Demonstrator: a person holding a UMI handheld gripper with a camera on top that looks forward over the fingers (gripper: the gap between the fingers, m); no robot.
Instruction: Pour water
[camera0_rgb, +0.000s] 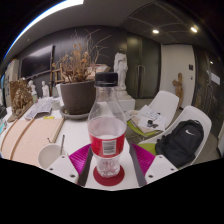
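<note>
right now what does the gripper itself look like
The gripper shows two white fingers at the bottom of the view, each with a magenta pad on its inner face. No cables, markings, hand or sleeve are visible.

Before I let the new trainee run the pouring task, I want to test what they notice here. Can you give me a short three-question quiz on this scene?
1. True or false: the bottle has its cap off.
2. Multiple choice: the bottle stands A) between the fingers of the tool, B) far beyond them, C) on the chair.
3. What lies on the white chair to the right of the bottle?

Key:
1. False; a dark cap sits on the upright bottle.
2. A; whether both pads press it cannot be told.
3. A black bag.
</note>
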